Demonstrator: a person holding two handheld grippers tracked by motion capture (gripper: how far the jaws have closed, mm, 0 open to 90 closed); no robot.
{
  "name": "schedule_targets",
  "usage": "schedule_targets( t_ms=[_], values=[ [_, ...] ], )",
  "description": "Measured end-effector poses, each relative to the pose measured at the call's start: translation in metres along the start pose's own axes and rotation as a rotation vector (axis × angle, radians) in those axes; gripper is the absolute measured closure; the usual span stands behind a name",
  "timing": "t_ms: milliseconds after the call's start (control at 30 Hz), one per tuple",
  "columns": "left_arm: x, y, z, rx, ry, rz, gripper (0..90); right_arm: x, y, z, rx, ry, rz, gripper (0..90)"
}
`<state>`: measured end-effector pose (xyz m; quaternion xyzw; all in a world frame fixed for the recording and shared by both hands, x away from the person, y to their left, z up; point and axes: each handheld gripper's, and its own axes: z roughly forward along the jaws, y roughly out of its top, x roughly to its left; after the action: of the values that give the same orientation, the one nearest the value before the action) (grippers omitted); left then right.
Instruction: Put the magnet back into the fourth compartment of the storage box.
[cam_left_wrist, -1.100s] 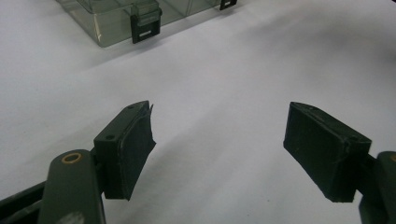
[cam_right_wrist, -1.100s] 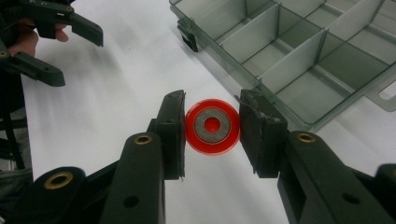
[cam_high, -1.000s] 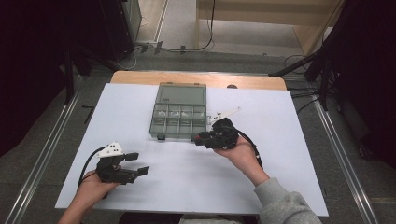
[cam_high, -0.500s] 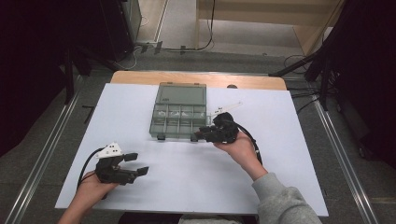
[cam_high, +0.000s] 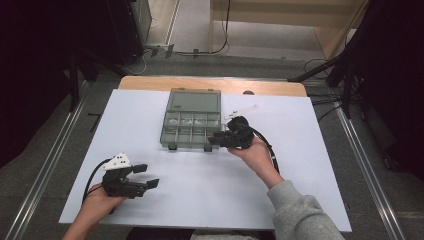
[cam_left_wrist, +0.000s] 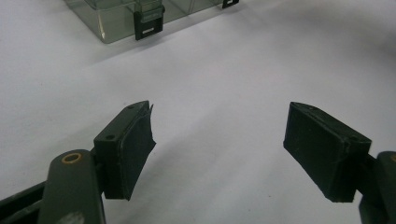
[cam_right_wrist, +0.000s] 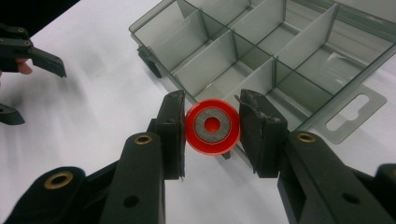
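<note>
— High view first: what is the biggest thing there?

— A white table (cam_high: 200, 200), with a wooden strip along its far edge. On it, toward the far side, sits a smoky clear compartment box (cam_high: 192, 120), its lid laid open flat behind it and its two black latches facing the person.

— And the hands?

— The right tool (cam_high: 218, 140) sits at the near right corner of the box, just beside the right latch, pointing left. The left tool (cam_high: 146, 176) rests low over the near left of the table, well apart from the box.

— How do the left tool's jaws stand?

— Wide apart in the left gripper view, with only bare table between the pads (cam_left_wrist: 133, 149); a latch of the box shows at the top of that view.

— And the right tool?

— Its jaws are drawn in and clamp a red ring with a grey metal centre (cam_right_wrist: 212, 126), one pad on each side of its rim. The ring hangs just before the near wall of the box, outside the compartments.
</note>
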<state>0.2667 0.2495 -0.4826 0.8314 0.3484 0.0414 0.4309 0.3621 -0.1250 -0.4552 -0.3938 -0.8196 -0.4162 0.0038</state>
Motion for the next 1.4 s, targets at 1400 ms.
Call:
schedule_targets(
  t_ms=[1400],
  values=[
    [0.0,0.0,0.001,-0.011,0.002,-0.007,23.4,-0.033,0.028,0.025,-0.014,-0.042,0.041,63.6]
  ],
)
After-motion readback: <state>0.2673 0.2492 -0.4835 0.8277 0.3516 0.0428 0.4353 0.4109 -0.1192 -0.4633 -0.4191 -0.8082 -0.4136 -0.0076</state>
